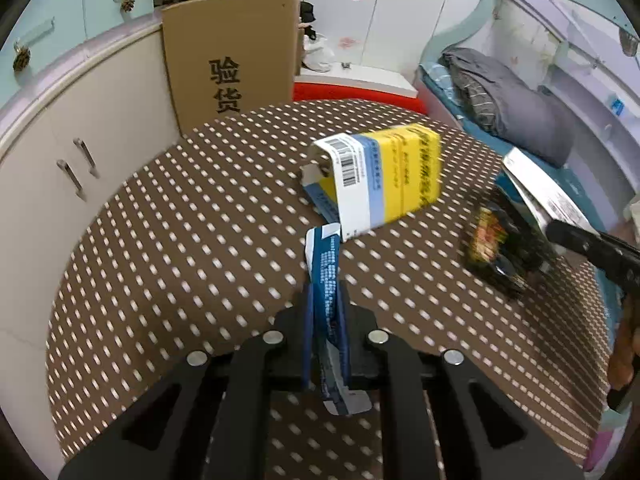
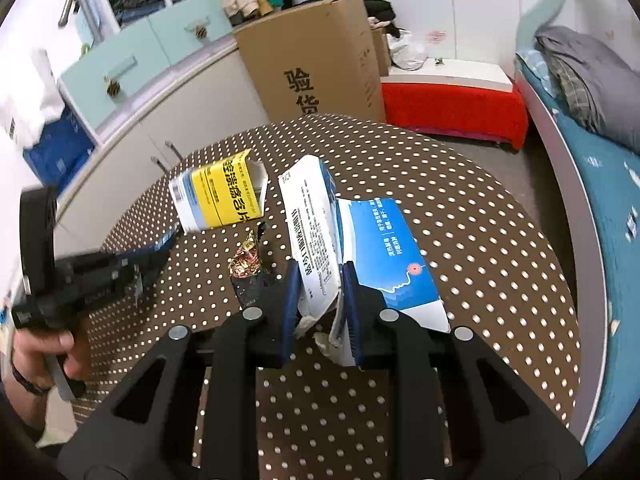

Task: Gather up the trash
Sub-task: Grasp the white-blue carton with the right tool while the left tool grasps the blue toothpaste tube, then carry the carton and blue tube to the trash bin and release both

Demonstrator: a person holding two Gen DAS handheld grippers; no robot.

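Cataloguing what I have in hand: my left gripper [image 1: 325, 312] has its blue pads pinched narrow on a flattened blue-and-white cardboard strip [image 1: 326, 276], which stands up between the fingers above the brown white-dotted tablecloth [image 1: 180, 260]; my right gripper [image 2: 320, 300] is likewise closed on a torn-open blue-and-white printed cardboard carton [image 2: 352, 248], one flap caught between the pads and the rest splayed out over the cloth. Item still loose: a yellow, blue and white opened medicine-style box [image 1: 384, 178], lying on its side near the middle of the table, barcode flap hanging open. Item still loose: a small crumpled red-and-gold foil wrapper with dark edges [image 2: 246, 264], resting on the cloth between the yellow box and my right-hand carton. Handling, as I judge it: all pieces look light and empty; the cardboard is thin and creased, stiff enough along folds but likely to bend or slip if pinched on a loose flap, so I would take the yellow box across a closed wall or corner; the foil looks soft and slick, best nipped at its bunched middle. Background: a tall brown corrugated cardboard box with black characters [image 2: 316, 60] behind the table; no bin visible to me
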